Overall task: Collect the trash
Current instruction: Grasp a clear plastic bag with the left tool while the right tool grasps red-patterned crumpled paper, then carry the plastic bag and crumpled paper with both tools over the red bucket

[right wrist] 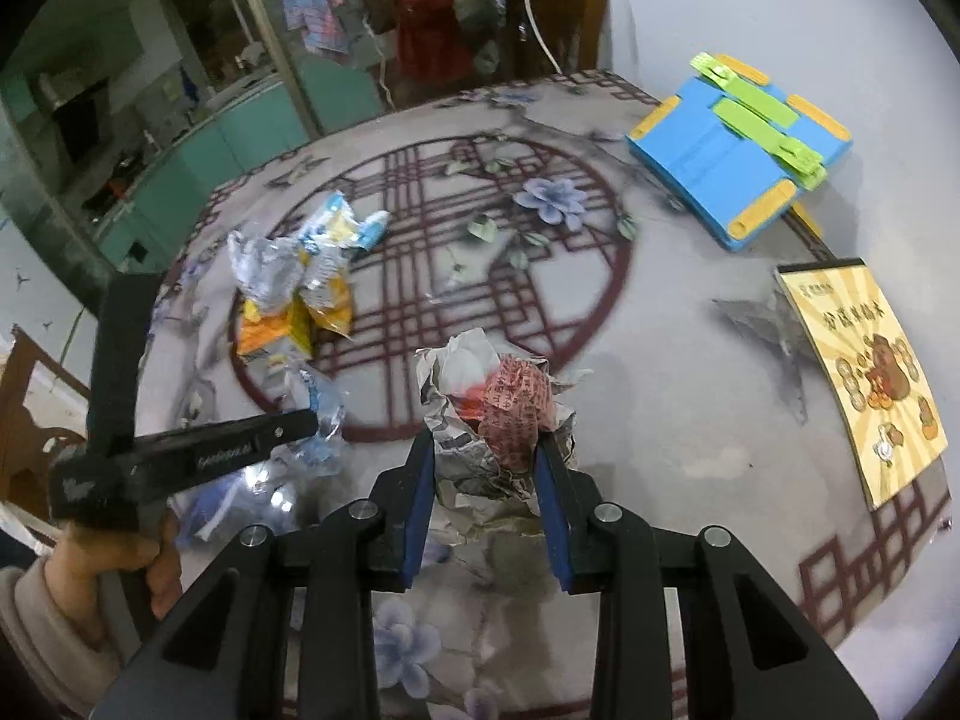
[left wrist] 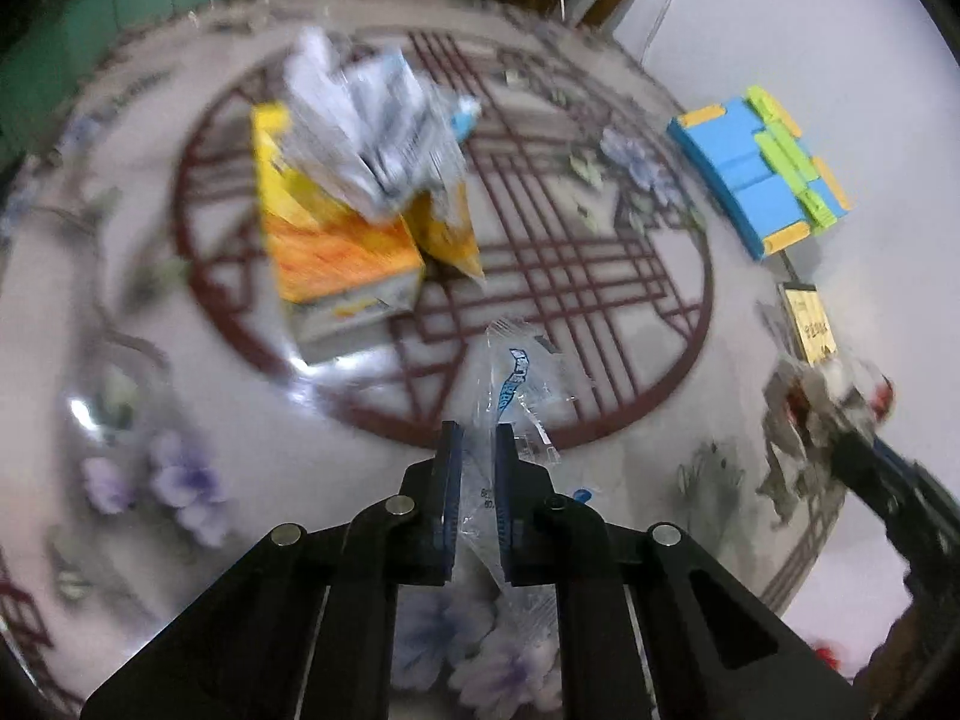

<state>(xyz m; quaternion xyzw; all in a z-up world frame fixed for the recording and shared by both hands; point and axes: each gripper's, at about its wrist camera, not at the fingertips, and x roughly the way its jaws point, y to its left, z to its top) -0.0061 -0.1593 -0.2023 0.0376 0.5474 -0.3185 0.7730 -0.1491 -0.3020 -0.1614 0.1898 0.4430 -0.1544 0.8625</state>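
Blue stand [right wrist: 735, 150], booklet [right wrist: 864, 372] beside trash pile [right wrist: 300, 276].

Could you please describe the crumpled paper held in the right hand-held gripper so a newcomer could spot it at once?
Start at the round table with the dark red lattice-circle pattern. At the circle's near edge, the right hand-held gripper pinches a crumpled wad of grey newsprint with a red printed patch. Unlike the clear plastic wrapper with blue print to its left, it is opaque and paper.
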